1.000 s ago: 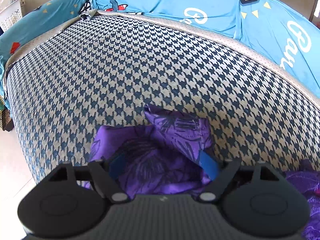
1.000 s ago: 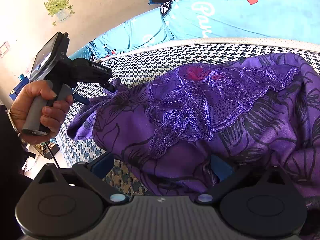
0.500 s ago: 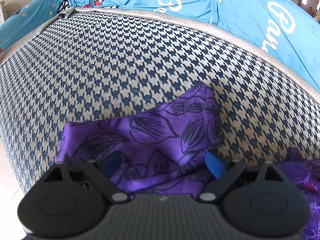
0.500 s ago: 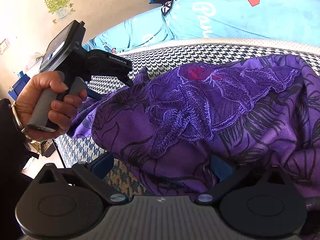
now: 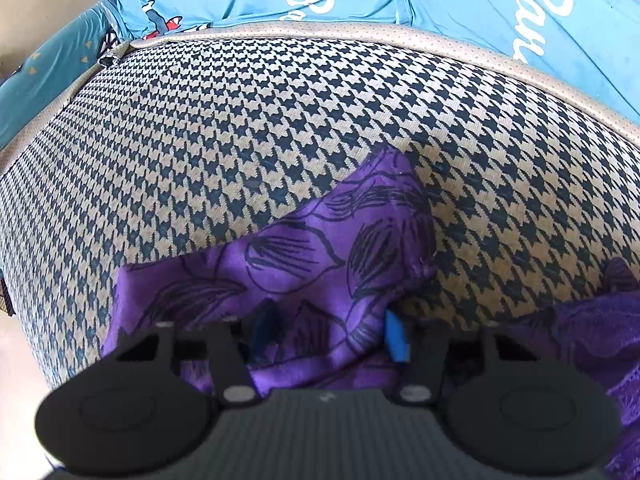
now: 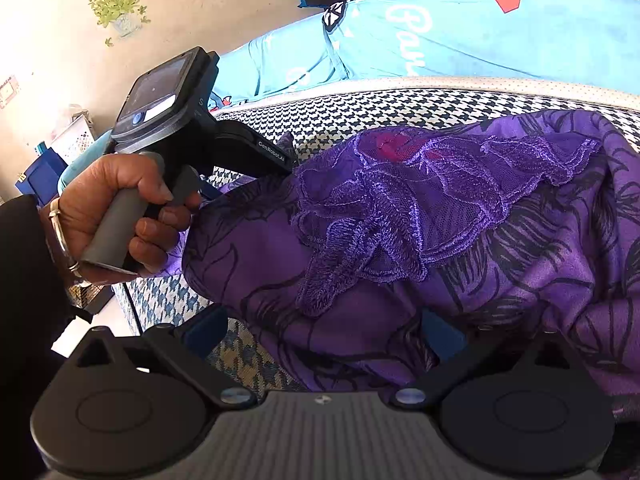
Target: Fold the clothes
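Purple floral garment (image 6: 500,248) on sofa seat (image 5: 248,128), limp, slippery-looking. Left hand-held gripper (image 5: 326,330) clamps its corner; right hand-held gripper (image 6: 320,332) straddles the hem, fingers apart. Best grip: the hems.

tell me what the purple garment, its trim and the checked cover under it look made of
Purple garment: thin, smooth woven fabric, probably a satiny synthetic; it shows a soft sheen and drapes in loose folds.
Trim: sheer net with raised embroidery, lace-like; the mesh grid shows between the stitched outlines.
Checked cover: thicker, matte knit or woven upholstery cloth in houndstooth; a coarse stitch texture is visible, no shine.
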The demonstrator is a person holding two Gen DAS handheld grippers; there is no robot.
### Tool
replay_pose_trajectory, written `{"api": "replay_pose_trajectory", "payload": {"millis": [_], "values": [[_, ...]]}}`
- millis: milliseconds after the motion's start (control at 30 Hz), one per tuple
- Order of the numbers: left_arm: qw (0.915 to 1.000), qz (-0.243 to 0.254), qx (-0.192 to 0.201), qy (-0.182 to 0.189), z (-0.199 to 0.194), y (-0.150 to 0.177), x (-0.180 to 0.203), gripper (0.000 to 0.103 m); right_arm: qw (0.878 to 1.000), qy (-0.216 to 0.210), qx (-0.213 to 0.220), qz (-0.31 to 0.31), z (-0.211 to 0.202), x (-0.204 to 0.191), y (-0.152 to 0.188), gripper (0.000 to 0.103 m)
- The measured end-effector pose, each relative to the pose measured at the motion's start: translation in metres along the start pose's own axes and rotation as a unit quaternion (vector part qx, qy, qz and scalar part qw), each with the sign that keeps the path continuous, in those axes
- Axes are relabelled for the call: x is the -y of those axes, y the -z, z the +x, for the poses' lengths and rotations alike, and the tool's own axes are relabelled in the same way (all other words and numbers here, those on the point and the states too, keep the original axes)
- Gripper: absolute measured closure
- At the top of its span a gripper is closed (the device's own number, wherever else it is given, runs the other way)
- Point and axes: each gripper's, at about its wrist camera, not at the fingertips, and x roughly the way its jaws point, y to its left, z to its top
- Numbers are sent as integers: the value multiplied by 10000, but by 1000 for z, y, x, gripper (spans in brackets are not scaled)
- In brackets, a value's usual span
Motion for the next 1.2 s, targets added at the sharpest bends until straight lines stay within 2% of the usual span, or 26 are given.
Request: {"api": "replay_pose_trajectory", "payload": {"millis": [67,100,200,300,400,533,733,833,900,1033,1133,1200], "values": [[9999,-80,32,-111,-1,-1,-6,79,10000,13,1,-22,0,0,0,0],[9998,-166,41,-112,-1,-1,-11,81,10000,19,2,-36,1,-1,0,0],[9983,-446,168,-320,-5,-2,-27,81,10000,31,5,-65,1,-1,1,0],[9931,-589,517,-873,-17,-1,-45,81,10000,34,5,-71,1,-2,1,0],[9860,-960,588,-1234,-22,2,-75,81,10000,27,2,-61,0,-1,1,0],[9706,-1516,523,-1794,-23,5,-120,81,10000,-3,-2,-34,-1,1,0,0],[9387,-2234,265,-2611,-28,24,-181,78,10000,-20,-9,-33,-1,2,-2,0],[9423,-2467,277,-2246,-39,40,-197,71,10000,-11,-7,-49,-3,1,0,0],[9507,-2561,210,-1737,-44,46,-198,65,10000,0,-8,-62,-3,0,0,0],[9609,-2561,204,-1038,-53,54,-182,61,9999,1,-5,-118,-2,-1,0,0],[9669,-2354,436,-882,-63,52,-166,56,9998,9,-12,-216,-2,-2,1,0],[9726,-2170,583,-604,-67,46,-156,43,9996,14,-11,-266,-2,-2,2,0]]}}
